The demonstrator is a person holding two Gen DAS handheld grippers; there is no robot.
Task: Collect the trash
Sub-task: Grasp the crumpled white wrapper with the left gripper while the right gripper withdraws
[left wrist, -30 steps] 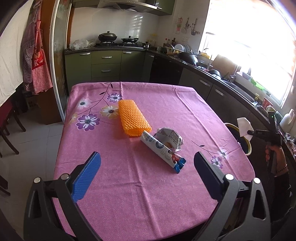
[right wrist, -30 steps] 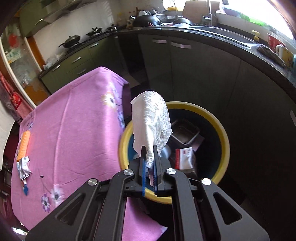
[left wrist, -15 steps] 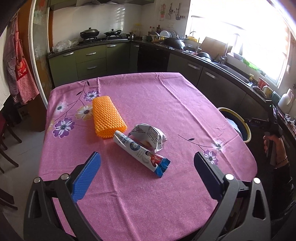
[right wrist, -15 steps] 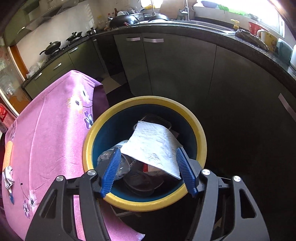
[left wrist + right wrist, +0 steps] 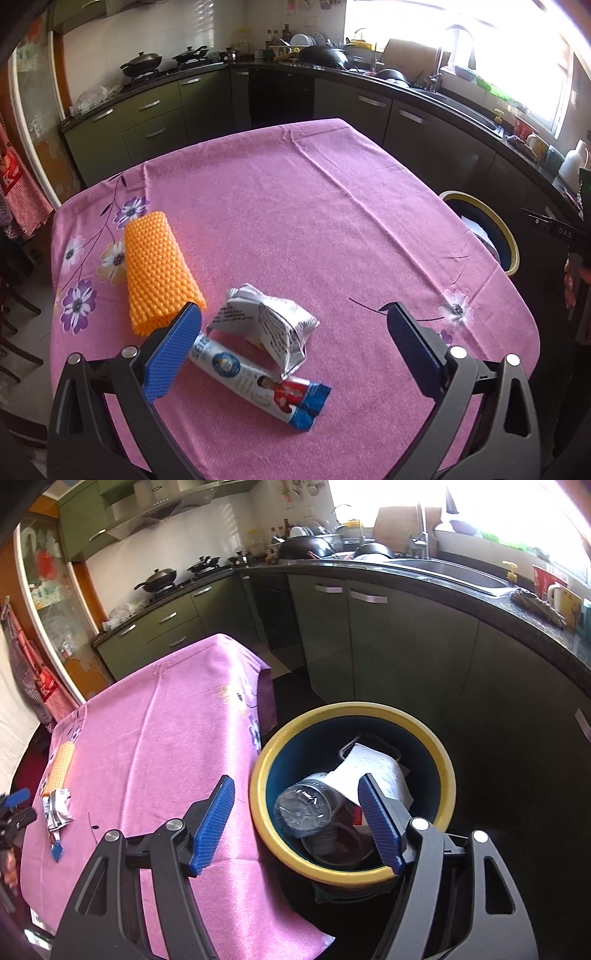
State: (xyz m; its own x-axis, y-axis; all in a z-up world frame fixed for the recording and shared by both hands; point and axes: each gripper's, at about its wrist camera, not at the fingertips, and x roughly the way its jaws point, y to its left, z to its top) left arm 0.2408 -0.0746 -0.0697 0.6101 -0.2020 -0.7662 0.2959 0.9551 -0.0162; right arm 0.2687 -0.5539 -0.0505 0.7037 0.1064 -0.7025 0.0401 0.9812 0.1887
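White paper towel is lying in the yellow-rimmed bin beside the pink table. Right gripper over the bin, jaws opening, empty. Left gripper wide open, empty, above the wrappers on the table.

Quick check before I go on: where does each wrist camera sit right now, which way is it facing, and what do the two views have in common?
Left wrist: on the left gripper, angled down over the pink tablecloth at the orange foam sleeve, crumpled white packet and long wrapper; its jaws are open, a hand at the right edge.
Right wrist: on the right gripper, angled down over the yellow-rimmed bin holding a white napkin; jaws opening, nothing between them.
Shared: tablecloth, bin, foam sleeve, packet, kitchen counters.
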